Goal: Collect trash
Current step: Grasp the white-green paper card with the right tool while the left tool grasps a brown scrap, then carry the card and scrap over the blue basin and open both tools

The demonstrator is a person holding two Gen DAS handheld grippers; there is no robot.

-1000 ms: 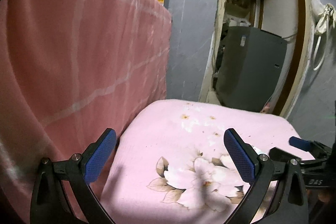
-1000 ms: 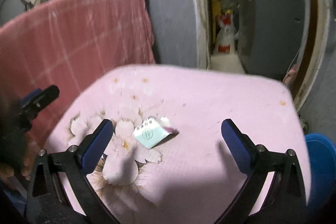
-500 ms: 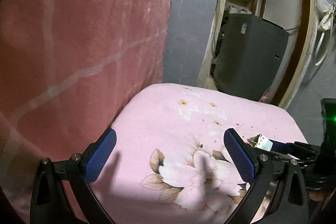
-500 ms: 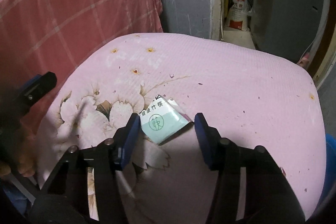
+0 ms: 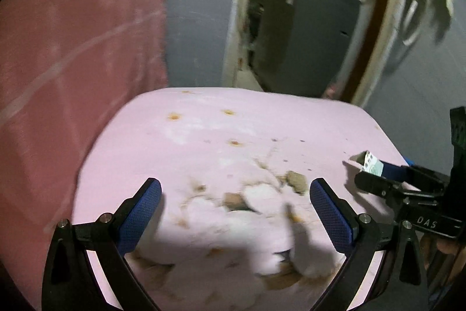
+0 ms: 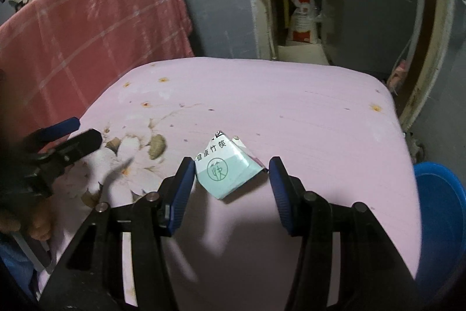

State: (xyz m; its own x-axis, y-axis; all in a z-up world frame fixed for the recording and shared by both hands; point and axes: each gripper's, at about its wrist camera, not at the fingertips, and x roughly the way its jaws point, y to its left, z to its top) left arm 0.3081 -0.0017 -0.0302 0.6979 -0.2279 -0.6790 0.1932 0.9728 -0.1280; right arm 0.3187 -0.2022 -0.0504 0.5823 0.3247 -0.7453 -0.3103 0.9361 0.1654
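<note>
Left wrist view: the left gripper (image 5: pixel 235 207) stands wide open over the pink cloth (image 5: pixel 221 136), with nothing between its blue pads (image 5: pixel 139 216). The cloth has a flower print, blurred here, and a few small orange spots near its far edge. At the right edge the right gripper (image 5: pixel 378 175) comes in from the side with the wrapper (image 5: pixel 369 163) at its tips; from this angle I cannot tell whether both pads touch it. A red checked blanket (image 5: pixel 75 48) hangs at the left, and a grey cabinet (image 5: pixel 303 37) stands in the doorway behind.

Right wrist view: the right gripper (image 6: pixel 231 174) is partly closed around the wrapper (image 6: pixel 225 169), a folded white and pale green paper with printed characters (a chopstick sleeve, by the look of it). Its left pad (image 6: pixel 183 188) touches the wrapper's left edge, while the right pad sits just beside the right corner with a thin gap showing. The wrapper lies on the cloth (image 6: pixel 291 107), near its middle. The left gripper (image 6: pixel 68 137) shows at the left edge, over the flower print. A blue bin (image 6: pixel 439 212) stands low at the right, beside the cloth's edge. The blanket (image 6: pixel 93 28) hangs at the back left with bottles and boxes on top.
</note>
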